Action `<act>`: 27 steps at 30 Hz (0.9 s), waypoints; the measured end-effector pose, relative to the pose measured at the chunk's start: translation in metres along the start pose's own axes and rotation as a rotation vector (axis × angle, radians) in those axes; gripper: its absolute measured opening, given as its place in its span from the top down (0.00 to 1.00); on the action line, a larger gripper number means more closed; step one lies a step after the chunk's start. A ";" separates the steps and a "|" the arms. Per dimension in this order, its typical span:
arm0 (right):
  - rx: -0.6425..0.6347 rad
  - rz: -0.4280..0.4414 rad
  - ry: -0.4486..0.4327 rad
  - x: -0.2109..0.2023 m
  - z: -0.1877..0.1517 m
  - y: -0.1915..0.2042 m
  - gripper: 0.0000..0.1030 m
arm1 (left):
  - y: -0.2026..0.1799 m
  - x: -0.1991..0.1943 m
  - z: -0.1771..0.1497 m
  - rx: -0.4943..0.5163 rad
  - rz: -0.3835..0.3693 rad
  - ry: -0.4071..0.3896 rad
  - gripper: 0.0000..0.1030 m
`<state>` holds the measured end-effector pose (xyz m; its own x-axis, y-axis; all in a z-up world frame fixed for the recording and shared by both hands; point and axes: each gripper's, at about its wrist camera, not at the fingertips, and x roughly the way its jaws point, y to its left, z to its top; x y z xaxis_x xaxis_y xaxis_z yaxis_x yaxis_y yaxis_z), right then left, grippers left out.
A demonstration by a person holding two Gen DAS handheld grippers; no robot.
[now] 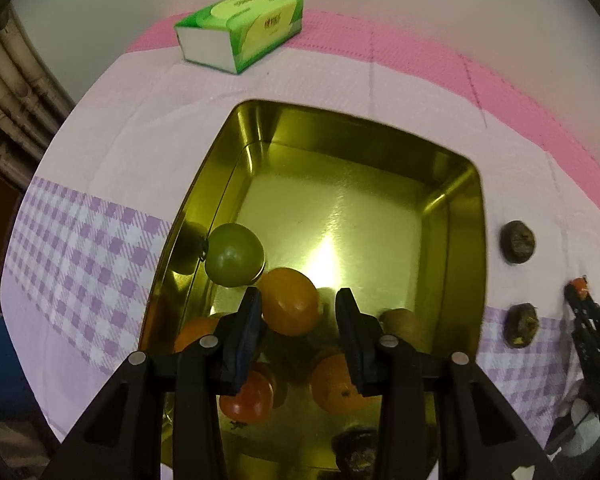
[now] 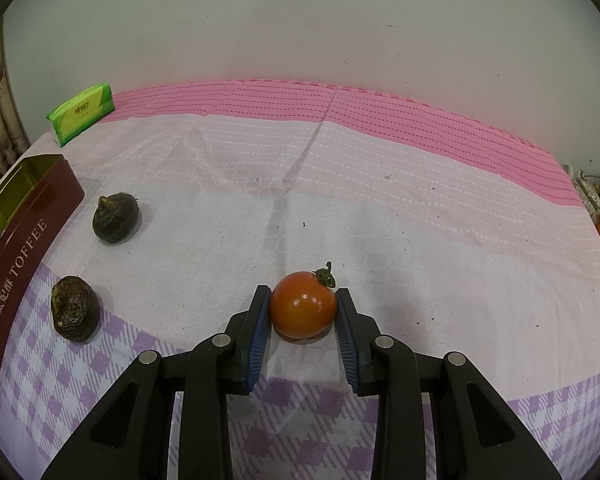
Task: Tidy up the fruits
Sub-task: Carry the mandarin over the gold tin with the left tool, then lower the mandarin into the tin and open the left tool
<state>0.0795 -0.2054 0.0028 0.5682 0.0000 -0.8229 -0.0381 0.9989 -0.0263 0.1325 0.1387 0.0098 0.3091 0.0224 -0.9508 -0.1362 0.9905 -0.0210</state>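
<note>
Pink-and-lilac cloth covers the table [image 2: 380,208]. On it, the right gripper [image 2: 303,312] is clamped on a red tomato [image 2: 303,305]. Left gripper [image 1: 298,312] hangs jaws apart, holding nothing, over the gold tin [image 1: 456,184] containing a green fruit [image 1: 233,255], oranges [image 1: 290,301] and a tomato. Two dark fruits [image 2: 115,219] lie beside it.

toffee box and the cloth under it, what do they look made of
Toffee box: likely tin-plated metal with a glossy gold lining; it mirrors the fruit and a glare spot. Its outside is smooth maroon with printed lettering. Cloth: woven fabric, matte, with creases and stitched-looking dashed rows.
</note>
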 end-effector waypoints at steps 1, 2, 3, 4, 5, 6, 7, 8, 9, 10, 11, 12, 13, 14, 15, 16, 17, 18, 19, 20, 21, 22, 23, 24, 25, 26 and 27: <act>0.000 0.000 0.000 0.000 0.000 0.000 0.68 | 0.000 -0.005 -0.001 -0.002 -0.006 -0.014 0.65; 0.001 0.002 0.000 0.000 0.000 0.000 0.68 | 0.001 -0.010 -0.003 0.000 -0.006 -0.029 0.65; 0.001 0.002 0.000 0.000 0.000 0.000 0.68 | 0.002 -0.015 -0.004 0.002 0.000 -0.045 0.64; 0.002 0.003 0.000 0.000 0.000 0.000 0.68 | 0.002 -0.020 -0.005 0.005 0.007 -0.062 0.64; 0.003 0.004 0.000 0.000 0.000 0.000 0.68 | 0.002 -0.024 -0.007 0.007 0.012 -0.075 0.64; 0.005 0.006 0.000 0.000 0.000 0.000 0.68 | 0.004 -0.028 -0.009 0.009 0.019 -0.091 0.62; 0.006 0.006 0.000 -0.001 0.000 0.000 0.67 | 0.006 -0.031 -0.011 0.011 0.025 -0.100 0.61; 0.005 0.006 0.000 -0.001 0.000 0.000 0.67 | 0.007 -0.035 -0.014 0.013 0.034 -0.111 0.60; 0.005 0.006 0.000 -0.001 0.000 0.000 0.67 | 0.008 -0.038 -0.018 0.014 0.039 -0.122 0.59; 0.006 0.007 0.000 -0.001 0.000 0.000 0.67 | 0.011 -0.042 -0.021 0.015 0.044 -0.134 0.58; 0.007 0.008 0.000 -0.001 0.000 0.000 0.67 | 0.013 -0.044 -0.025 0.015 0.050 -0.142 0.58; 0.006 0.007 0.000 -0.001 0.000 0.000 0.67 | 0.017 -0.047 -0.028 0.015 0.052 -0.147 0.57; 0.006 0.007 0.000 -0.001 0.000 0.000 0.67 | 0.020 -0.049 -0.031 0.014 0.052 -0.154 0.56; 0.007 0.009 0.000 -0.001 0.000 0.000 0.67 | 0.024 -0.051 -0.035 0.009 0.054 -0.158 0.56; 0.009 0.010 0.000 -0.001 0.000 -0.001 0.67 | 0.026 -0.052 -0.037 0.003 0.057 -0.160 0.56; 0.010 0.011 0.000 -0.001 0.000 -0.001 0.67 | 0.030 -0.053 -0.040 -0.006 0.057 -0.162 0.56; 0.009 0.010 0.000 -0.001 0.000 -0.001 0.67 | 0.034 -0.054 -0.043 -0.013 0.056 -0.165 0.55; 0.008 0.010 0.000 -0.001 0.000 -0.001 0.67 | 0.037 -0.054 -0.045 -0.019 0.060 -0.166 0.55; 0.009 0.011 0.000 -0.001 0.000 -0.001 0.67 | 0.041 -0.055 -0.048 -0.028 0.065 -0.166 0.55; 0.009 0.011 0.001 -0.001 0.000 -0.001 0.67 | 0.045 -0.055 -0.052 -0.038 0.068 -0.169 0.54; 0.008 0.012 0.001 -0.002 0.000 -0.001 0.67 | 0.049 -0.055 -0.054 -0.046 0.069 -0.170 0.53; 0.010 0.011 0.001 -0.002 0.000 -0.002 0.67 | 0.054 -0.055 -0.058 -0.055 0.075 -0.169 0.52; 0.013 0.010 0.004 -0.002 0.000 -0.002 0.67 | 0.057 -0.054 -0.060 -0.059 0.082 -0.170 0.52; 0.011 0.008 0.008 -0.002 0.001 -0.001 0.67 | 0.060 -0.054 -0.063 -0.063 0.089 -0.175 0.49; 0.012 0.006 0.013 -0.002 0.001 -0.001 0.66 | 0.063 -0.054 -0.064 -0.067 0.094 -0.179 0.46; 0.016 0.005 0.017 -0.002 0.002 -0.002 0.65 | 0.066 -0.054 -0.066 -0.072 0.102 -0.183 0.46; 0.021 0.005 0.021 -0.002 0.002 -0.002 0.65 | 0.069 -0.054 -0.068 -0.078 0.109 -0.187 0.46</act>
<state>0.0798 -0.2073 0.0058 0.5504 0.0040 -0.8349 -0.0237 0.9997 -0.0109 0.0421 0.1969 0.0386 0.4563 0.1607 -0.8752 -0.2486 0.9674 0.0481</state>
